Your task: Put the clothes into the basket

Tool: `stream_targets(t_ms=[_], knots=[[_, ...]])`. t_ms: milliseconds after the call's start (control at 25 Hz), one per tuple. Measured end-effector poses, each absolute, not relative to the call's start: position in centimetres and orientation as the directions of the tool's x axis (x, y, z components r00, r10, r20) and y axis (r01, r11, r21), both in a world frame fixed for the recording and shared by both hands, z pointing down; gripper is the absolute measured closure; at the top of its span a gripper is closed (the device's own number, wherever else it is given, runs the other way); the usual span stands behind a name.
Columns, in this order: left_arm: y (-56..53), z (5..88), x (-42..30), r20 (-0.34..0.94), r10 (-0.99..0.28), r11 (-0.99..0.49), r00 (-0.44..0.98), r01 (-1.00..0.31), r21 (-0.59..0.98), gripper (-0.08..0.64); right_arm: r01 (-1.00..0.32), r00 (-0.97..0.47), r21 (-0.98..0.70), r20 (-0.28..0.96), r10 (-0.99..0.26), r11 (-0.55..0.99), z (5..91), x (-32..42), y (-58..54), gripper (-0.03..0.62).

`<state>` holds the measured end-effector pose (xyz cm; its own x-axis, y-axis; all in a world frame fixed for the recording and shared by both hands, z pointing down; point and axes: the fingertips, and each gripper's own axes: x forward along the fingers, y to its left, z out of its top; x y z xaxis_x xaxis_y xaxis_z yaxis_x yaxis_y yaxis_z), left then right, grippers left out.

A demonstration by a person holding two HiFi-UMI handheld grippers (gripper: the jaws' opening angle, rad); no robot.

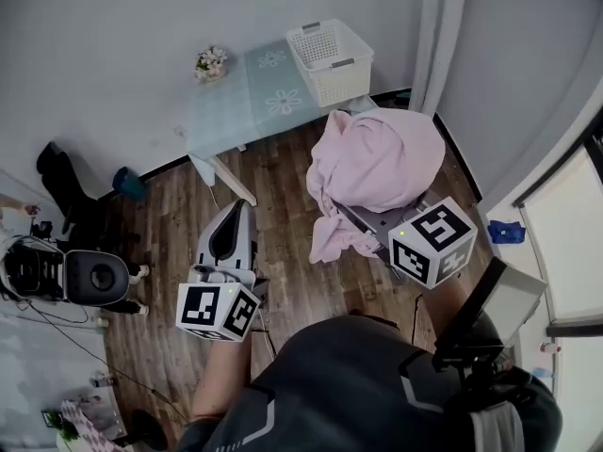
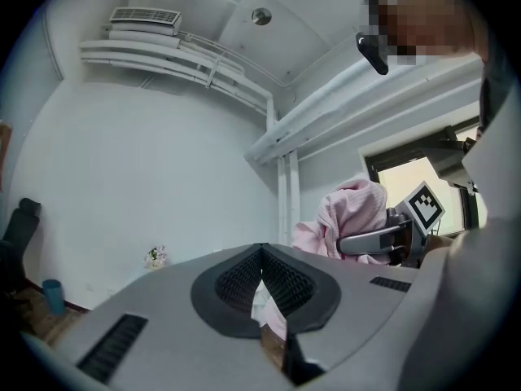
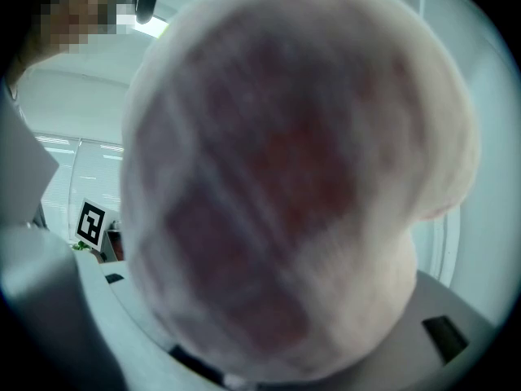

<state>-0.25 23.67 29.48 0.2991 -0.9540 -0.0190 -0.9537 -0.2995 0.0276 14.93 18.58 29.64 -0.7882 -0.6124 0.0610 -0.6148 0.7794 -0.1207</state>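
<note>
A white slatted basket (image 1: pixel 330 59) stands on the far end of a pale blue table (image 1: pixel 240 111). A bulky pink garment (image 1: pixel 377 163) hangs bunched over my right gripper (image 1: pixel 366 220), raised above the wooden floor just short of the table. The jaws are shut on it and their tips are buried in the cloth. In the right gripper view the pink garment (image 3: pixel 293 186) fills nearly everything. My left gripper (image 1: pixel 241 207) is lower and to the left, shut with nothing in it; its pads (image 2: pixel 277 279) meet. From there the pink garment (image 2: pixel 354 210) shows at the right.
A small pot of flowers (image 1: pixel 210 62) sits at the table's left corner. A pale curtain (image 1: pixel 443 26) hangs right of the basket. Black equipment and cables (image 1: pixel 94 273) crowd the floor at the left, with a blue cup (image 1: pixel 129 183) by the wall.
</note>
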Motion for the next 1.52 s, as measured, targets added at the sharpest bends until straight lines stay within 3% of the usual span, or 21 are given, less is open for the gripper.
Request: stream_targets(t_ms=[600, 1520], knots=[[13.1, 30.7, -5.1, -0.015, -0.934, -0.356, 0.356, -0.933, 0.060, 0.551, -0.631, -0.775, -0.125, 0.089, -0.625, 0.765, 30.2, 9.1, 9.3, 0.273], [-2.6, 31.1, -22.0, -0.042, -0.912, -0.410, 0.409, -0.902, 0.137, 0.551, -0.676, -0.736, -0.121, 0.143, -0.661, 0.727, 29.6, -7.3, -4.9, 0.273]])
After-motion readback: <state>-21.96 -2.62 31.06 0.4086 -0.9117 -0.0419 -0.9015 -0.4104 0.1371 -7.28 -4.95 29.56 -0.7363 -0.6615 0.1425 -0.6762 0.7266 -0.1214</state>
